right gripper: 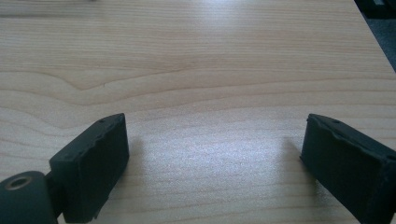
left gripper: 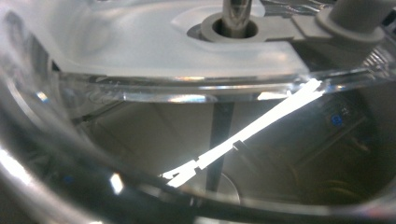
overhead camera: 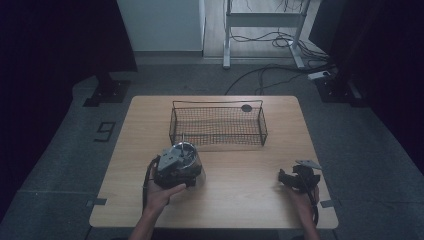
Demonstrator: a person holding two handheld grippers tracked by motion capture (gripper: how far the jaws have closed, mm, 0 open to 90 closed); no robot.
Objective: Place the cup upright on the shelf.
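High view: a wooden bench carried a black wire basket toward its far side, with a small dark round object at the basket's far right corner; what it was could not be made out. Just in front of the basket's near left corner stood a clear plastic container with a metal stem rising from its middle. The left tongs, held in the left hand, were against this container; whether they were spread or pinching it could not be told, since the grey top plate hid the jaws. In the left gripper view the container's clear wall and lid were pressed close and blurred. The right tongs were spread wide, low over bare bench near the right edge, pinching nothing.
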